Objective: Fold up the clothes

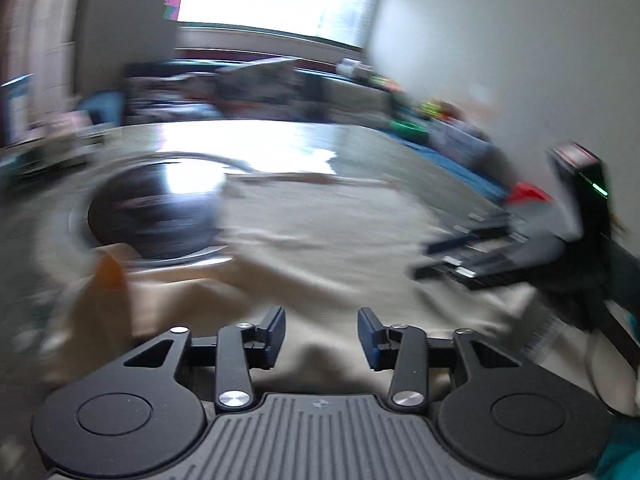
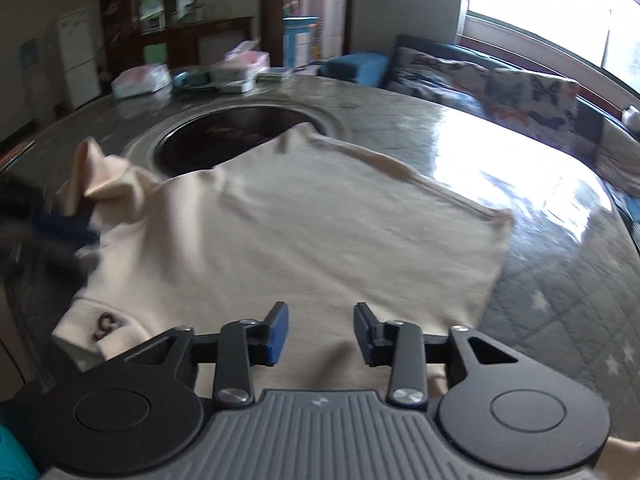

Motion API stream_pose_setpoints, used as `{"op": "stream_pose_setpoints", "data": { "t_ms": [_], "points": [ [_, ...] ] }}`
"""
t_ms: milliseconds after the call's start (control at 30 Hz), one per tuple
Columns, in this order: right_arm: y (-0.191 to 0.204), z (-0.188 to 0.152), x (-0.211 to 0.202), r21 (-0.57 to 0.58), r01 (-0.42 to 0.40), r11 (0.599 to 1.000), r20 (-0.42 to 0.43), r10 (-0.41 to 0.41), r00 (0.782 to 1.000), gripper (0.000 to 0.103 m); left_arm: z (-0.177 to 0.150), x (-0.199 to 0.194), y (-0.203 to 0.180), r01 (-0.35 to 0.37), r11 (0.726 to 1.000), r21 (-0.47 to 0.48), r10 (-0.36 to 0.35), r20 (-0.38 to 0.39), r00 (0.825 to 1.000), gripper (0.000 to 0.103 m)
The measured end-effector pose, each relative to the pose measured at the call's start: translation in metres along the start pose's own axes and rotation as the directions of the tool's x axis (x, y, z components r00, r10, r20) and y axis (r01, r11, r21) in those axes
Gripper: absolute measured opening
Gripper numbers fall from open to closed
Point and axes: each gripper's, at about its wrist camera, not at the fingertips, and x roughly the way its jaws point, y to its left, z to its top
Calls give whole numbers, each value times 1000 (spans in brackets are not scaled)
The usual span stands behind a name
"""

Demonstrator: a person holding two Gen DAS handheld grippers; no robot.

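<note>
A cream shirt lies spread flat on the round table, with one sleeve bunched and raised at the left. A small brown mark sits near its lower left corner. My right gripper is open low over the shirt's near edge, with nothing between its blue pads. My left gripper is also open over the cream shirt, nothing between its fingers. The left wrist view is badly blurred; in it the right gripper shows as a dark smear at the right. The left gripper appears blurred beside the raised sleeve.
A dark round inset sits in the middle of the table, partly under the shirt's far edge. Tissue packs and boxes crowd the far side. A blue stool and a sofa with butterfly cushions stand behind.
</note>
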Motion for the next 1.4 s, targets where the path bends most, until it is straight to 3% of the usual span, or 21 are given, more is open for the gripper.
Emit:
{"op": "stream_pose_setpoints", "data": {
  "t_ms": [100, 233, 367, 533, 667, 867, 900, 967, 1067, 1200, 1300, 1400],
  "points": [
    [10, 3, 4, -37, -27, 999, -5, 26, 1000, 40, -5, -8, 22, -73, 995, -63, 71, -27, 997, 45],
    [18, 8, 11, -63, -42, 997, -6, 42, 999, 43, -11, -8, 43, -125, 983, -132, 116, -74, 991, 45],
    [22, 10, 14, -69, -47, 996, -12, 47, 999, 45, -8, -3, 65, -269, 952, -146, 260, -83, 962, 45],
    [21, 9, 14, -67, -42, 997, -16, 41, 999, 50, -2, 0, 97, -442, 884, -155, 435, -76, 897, 45],
    [21, 9, 15, -66, -36, 997, -19, 35, 999, 52, 7, 2, 139, -559, 797, -226, 554, -93, 827, 46],
    [23, 10, 17, -65, -31, 997, -22, 30, 999, 54, 18, -1, 188, -649, 678, -345, 653, -123, 747, 47],
    [23, 10, 18, -65, -31, 997, -23, 29, 999, 54, 19, -4, 191, -649, 671, -358, 656, -121, 745, 47],
    [24, 11, 18, -70, -31, 997, -25, 29, 999, 54, 21, -12, 190, -621, 687, -377, 640, -93, 763, 47],
    [26, 12, 18, -78, -32, 996, -27, 30, 999, 55, 23, -17, 176, -560, 756, -340, 583, -41, 811, 47],
    [25, 13, 20, -75, -35, 997, -31, 33, 999, 57, 26, -3, 150, -516, 837, -182, 521, -22, 853, 46],
    [25, 13, 20, -76, -32, 997, -31, 30, 999, 57, 30, 19, 146, -498, 861, -102, 495, -59, 867, 41],
    [26, 13, 20, -76, -27, 997, -30, 25, 999, 58, 35, 35, 145, -513, 857, -41, 511, -63, 857, 38]
  ]
}}
